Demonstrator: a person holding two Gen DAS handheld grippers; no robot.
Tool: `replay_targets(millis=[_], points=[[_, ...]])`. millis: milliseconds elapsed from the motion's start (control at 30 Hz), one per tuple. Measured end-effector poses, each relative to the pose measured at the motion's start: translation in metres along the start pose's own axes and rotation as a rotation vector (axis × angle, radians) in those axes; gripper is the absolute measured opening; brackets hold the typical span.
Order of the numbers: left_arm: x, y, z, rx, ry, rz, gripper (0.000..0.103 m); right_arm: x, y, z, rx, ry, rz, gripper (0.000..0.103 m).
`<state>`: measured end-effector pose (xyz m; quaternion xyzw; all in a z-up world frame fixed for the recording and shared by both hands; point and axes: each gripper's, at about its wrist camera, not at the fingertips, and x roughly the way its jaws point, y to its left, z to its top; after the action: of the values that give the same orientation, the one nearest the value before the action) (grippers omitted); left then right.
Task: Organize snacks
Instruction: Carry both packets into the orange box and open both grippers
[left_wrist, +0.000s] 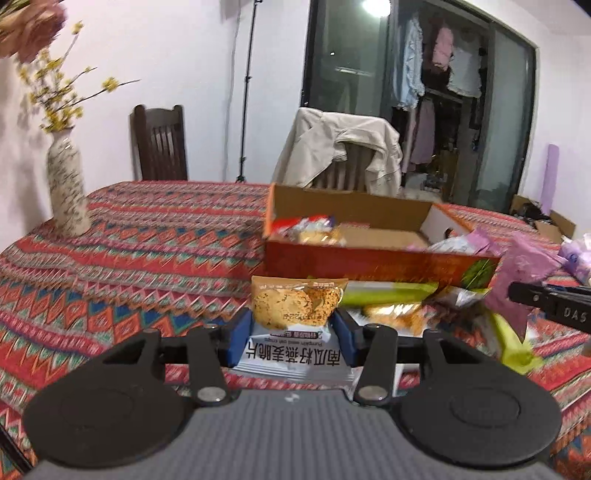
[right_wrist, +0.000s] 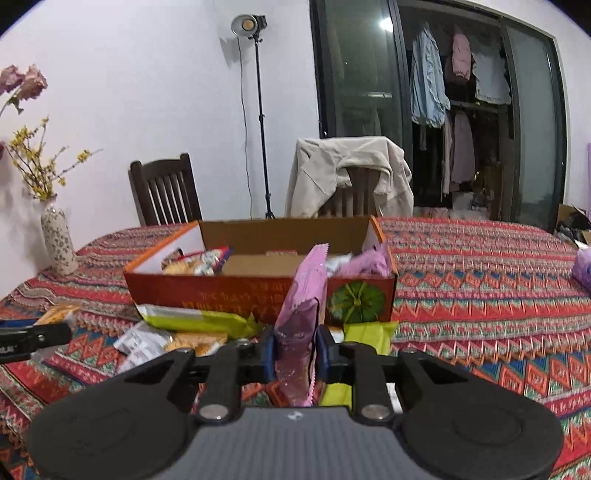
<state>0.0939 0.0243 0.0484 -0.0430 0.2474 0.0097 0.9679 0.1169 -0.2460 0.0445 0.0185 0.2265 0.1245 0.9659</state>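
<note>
My left tool (left_wrist: 293, 325) is level and pointed across the worktop (left_wrist: 147, 251) toward the snack box (left_wrist: 369, 264), its blue pads (left_wrist: 242, 334) closed against both sides of a cracker packet (left_wrist: 297, 314). The packet is flat and glossy, white at the end nearest me with dark printed characters, tan at the far end with a picture of a speckled round crisp. It sits lifted between the jaws, just short of the box's near wall.

My right tool (right_wrist: 295, 352) is also level and facing the same box (right_wrist: 229, 291), clamped shut on a pink packet (right_wrist: 299, 325). This one stands on edge, narrow and tall, a crinkled foil-like pouch with a serrated top seam that reaches up in front of the box's near wall.

The box is open-topped cardboard, brown inside, red-orange outside with a green pumpkin printed at one end. Wrapped snacks lie in its left end and pink wrappers (right_wrist: 369, 264) in its right. In front of it, loose on the worktop, lie a lime-green packet (right_wrist: 199, 319) and several pale and orange pouches (right_wrist: 173, 341). The worktop wears a woven-looking cloth of red, blue and teal zigzags. A speckled ceramic vase (right_wrist: 57, 240) with yellow sprigs stands at its far left corner, well apart from the box.
</note>
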Motion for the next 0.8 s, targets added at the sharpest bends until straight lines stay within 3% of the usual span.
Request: replay_targets(millis=[500,800], points=[[0.03,-0.05,0.073,0.067,-0.074,-0.017,0.05,0.018,-0.003,0.062,0.012,-0.082,0.052,0.019],[0.074,-0.066,0.099,0.042,-0.078,0.001,0.05,0.068,-0.008,0.105,0.073,-0.09,0.058,0.019]])
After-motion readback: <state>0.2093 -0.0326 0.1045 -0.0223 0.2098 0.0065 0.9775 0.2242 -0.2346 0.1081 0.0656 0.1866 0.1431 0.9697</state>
